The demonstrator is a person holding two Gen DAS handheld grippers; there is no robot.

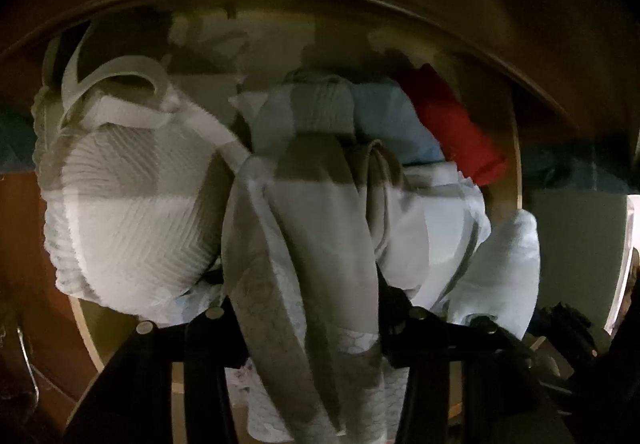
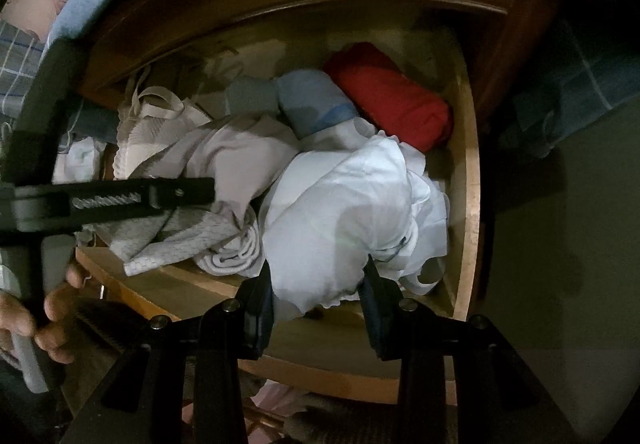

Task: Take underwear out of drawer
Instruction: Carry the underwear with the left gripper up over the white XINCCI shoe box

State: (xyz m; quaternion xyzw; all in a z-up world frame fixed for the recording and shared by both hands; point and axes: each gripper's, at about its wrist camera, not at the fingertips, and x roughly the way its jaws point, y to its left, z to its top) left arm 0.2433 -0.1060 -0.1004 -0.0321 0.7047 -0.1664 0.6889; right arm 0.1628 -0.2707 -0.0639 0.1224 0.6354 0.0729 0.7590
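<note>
The open wooden drawer (image 2: pixel 470 203) is full of underwear. My right gripper (image 2: pixel 316 284) is shut on a crumpled white garment (image 2: pixel 344 203) near the drawer's front edge; the cloth bulges up between its fingers. In the left wrist view the same white garment (image 1: pixel 504 264) shows at the right. My left gripper (image 1: pixel 308 296) points steeply down into the pile with its jaws apart. A grey honeycomb-patterned garment (image 1: pixel 304 244) lies between and over its fingers, hiding the left fingertip. From the right wrist view the left gripper (image 2: pixel 180 193) hovers over that grey garment (image 2: pixel 160 252).
A white ribbed bra (image 1: pixel 132 203) fills the drawer's left side. A rolled grey-and-blue piece (image 2: pixel 308 99) and a folded red one (image 2: pixel 392 95) lie at the back right. A person's hand (image 2: pixel 52 308) holds the left gripper's handle. Blue checked bedding (image 2: pixel 580 83) lies right of the drawer.
</note>
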